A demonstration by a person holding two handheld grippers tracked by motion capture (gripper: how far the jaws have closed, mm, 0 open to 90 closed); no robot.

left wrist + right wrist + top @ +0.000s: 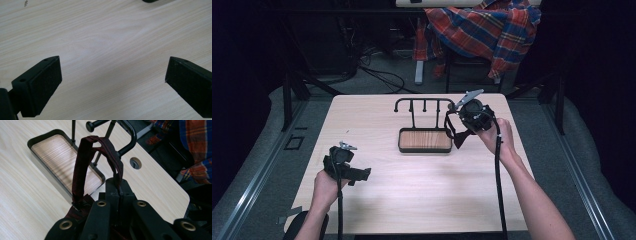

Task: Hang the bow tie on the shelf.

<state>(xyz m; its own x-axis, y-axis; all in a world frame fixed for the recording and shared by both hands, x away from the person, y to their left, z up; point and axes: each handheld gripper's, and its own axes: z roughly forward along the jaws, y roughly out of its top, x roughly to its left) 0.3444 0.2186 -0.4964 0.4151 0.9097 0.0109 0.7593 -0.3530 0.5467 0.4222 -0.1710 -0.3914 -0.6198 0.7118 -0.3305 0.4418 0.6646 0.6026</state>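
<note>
My right gripper (119, 182) is shut on a dark red strap loop (80, 165), which arches up in front of the jaws. In the high view this gripper (458, 117) hovers beside the right end of a black hook rack (424, 101), with the strap and a dark bow-like piece (459, 136) hanging under it. The rack's end hook (130, 137) stands just behind the loop, and I cannot tell whether they touch. The rack rises from a black-rimmed wooden tray (425, 150). My left gripper (361, 174) is open low over bare table at the front left, its pads (46, 82) wide apart with nothing between.
The light wooden table (412, 195) has a round cable hole (135, 163) near its far right corner. Behind the table a plaid shirt (484, 27) is draped over a chair, and cables lie on the floor (377, 75). Metal rails run along both sides.
</note>
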